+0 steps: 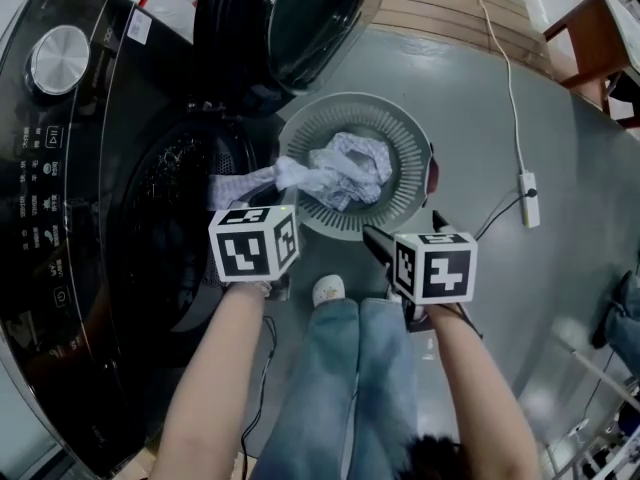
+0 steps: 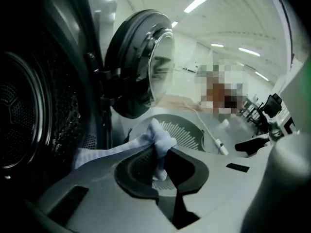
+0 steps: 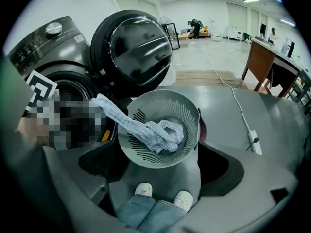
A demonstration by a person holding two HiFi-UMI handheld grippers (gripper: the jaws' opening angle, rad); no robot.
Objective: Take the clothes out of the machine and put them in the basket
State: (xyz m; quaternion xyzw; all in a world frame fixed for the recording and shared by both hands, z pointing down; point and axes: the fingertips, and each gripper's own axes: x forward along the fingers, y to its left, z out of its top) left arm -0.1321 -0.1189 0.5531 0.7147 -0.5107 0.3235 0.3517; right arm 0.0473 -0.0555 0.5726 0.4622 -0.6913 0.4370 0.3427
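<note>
The grey round basket (image 1: 400, 133) stands on the floor in front of the black washing machine (image 1: 60, 218), whose door (image 1: 290, 18) stands open. A heap of pale patterned clothes (image 1: 352, 166) lies in the basket. My left gripper (image 2: 160, 152) is shut on a long pale cloth (image 1: 262, 178). That cloth stretches from the drum opening (image 1: 170, 218) over the basket's rim, and its far end rests on the heap. My right gripper (image 3: 158, 161) hovers open on the near side of the basket, with nothing between its fingers.
A white cable and power strip (image 1: 528, 198) lie on the grey floor right of the basket. Wooden boards (image 1: 450, 8) sit behind it and a brown desk (image 1: 590, 48) stands at the far right. The person's jeans and a white shoe (image 1: 328, 290) are just below the basket.
</note>
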